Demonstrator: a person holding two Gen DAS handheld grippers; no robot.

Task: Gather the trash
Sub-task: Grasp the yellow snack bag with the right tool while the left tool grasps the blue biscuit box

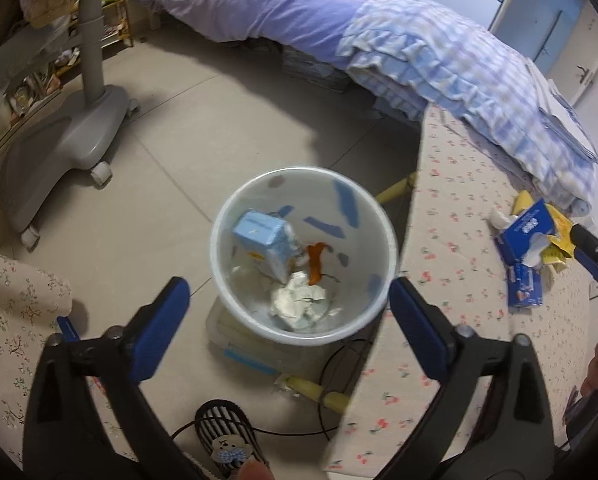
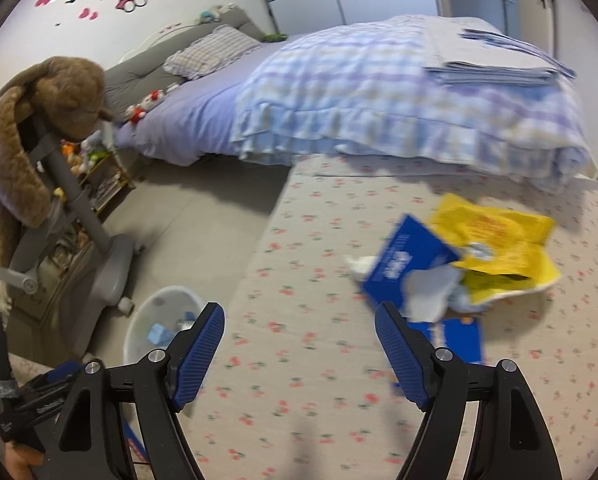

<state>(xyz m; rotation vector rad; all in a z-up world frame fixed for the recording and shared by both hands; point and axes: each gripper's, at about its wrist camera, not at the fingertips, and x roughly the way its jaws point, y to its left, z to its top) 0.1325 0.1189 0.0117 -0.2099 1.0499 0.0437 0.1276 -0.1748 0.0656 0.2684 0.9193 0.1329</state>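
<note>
A white trash bin (image 1: 235,216) stands on the floor beside a table with a flowered cloth (image 1: 459,264). Inside lie a light blue carton (image 1: 265,240), an orange scrap (image 1: 317,262) and a crumpled white tissue (image 1: 297,300). My left gripper (image 1: 289,314) hangs open above the bin with nothing between its fingers. On the cloth (image 2: 299,280) lie a blue tissue pack (image 2: 407,264), a yellow bag (image 2: 495,236), white tissue (image 2: 427,292) and a small blue packet (image 2: 459,336). My right gripper (image 2: 299,344) is open over the cloth, left of that pile, empty. The bin (image 2: 139,328) shows at its lower left.
A bed with a purple sheet and checked blue quilt (image 1: 439,60) runs behind the table. A grey wheeled chair base (image 1: 71,136) stands left of the bin. A slipper (image 1: 227,436) and a black cable lie on the floor. A plush toy (image 2: 47,120) hangs over the chair.
</note>
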